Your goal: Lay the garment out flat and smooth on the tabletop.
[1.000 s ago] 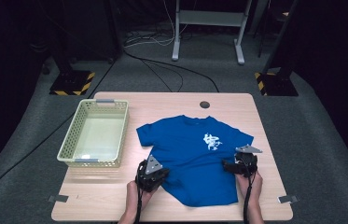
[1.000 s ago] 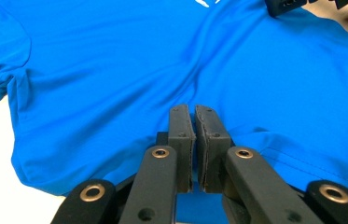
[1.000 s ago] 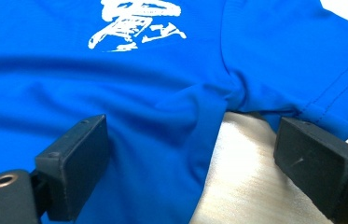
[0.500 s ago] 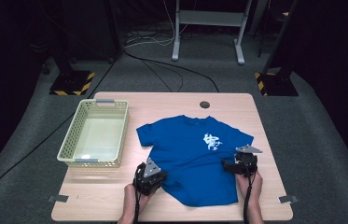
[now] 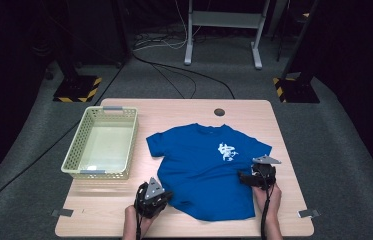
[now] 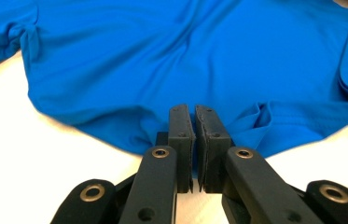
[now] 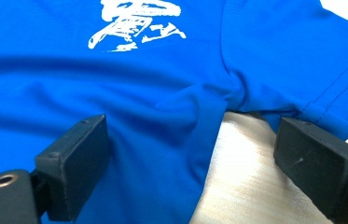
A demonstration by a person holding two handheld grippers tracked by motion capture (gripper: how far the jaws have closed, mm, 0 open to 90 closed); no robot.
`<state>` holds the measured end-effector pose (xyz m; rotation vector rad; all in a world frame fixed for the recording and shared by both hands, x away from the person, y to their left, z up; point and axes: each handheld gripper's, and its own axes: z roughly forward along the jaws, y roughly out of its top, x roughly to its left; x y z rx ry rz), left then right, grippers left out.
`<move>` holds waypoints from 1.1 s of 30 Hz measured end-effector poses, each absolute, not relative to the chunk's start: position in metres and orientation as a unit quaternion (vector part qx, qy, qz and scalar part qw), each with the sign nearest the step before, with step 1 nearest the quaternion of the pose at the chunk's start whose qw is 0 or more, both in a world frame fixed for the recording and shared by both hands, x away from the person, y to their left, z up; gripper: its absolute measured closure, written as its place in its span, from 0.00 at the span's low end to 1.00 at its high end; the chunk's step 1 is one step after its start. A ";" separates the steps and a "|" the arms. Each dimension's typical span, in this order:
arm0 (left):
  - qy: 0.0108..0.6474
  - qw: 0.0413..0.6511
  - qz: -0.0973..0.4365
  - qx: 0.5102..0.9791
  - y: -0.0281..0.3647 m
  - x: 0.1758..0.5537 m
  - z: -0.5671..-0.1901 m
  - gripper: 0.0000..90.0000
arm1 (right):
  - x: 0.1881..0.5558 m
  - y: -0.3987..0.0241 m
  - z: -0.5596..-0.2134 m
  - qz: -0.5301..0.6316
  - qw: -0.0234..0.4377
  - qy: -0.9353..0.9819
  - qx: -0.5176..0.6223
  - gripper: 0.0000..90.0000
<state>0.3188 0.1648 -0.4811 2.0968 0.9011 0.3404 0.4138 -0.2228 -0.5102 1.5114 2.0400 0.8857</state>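
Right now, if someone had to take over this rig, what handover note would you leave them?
Left gripper: shut on the hem of the blue T-shirt, at its near left corner; the cloth bunches around the pads.
Right gripper: open, jaws wide, straddling the shirt's side edge just below the sleeve, not yet pinching.
Things: shirt lies flat, print side up, in the middle of the wooden table; the pale mesh basket stands to its left, with nothing in it.
Done: one corner gripped.
Left: probably close the right gripper on the cloth, then fold the shirt; it likely goes into the basket afterwards.
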 end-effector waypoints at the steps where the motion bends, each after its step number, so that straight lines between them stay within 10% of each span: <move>1: 0.358 0.405 0.135 0.830 0.166 0.317 -0.481 0.95 | 0.414 -0.223 -0.510 0.321 0.225 0.739 0.548 0.11; 17: 0.380 0.387 0.100 0.834 0.202 0.297 -0.494 0.92 | 0.414 -0.223 -0.510 0.321 0.225 0.739 0.548 0.11; 33: 0.395 0.372 0.112 0.832 0.205 0.337 -0.471 0.33 | 0.413 -0.223 -0.510 0.320 0.225 0.738 0.550 0.11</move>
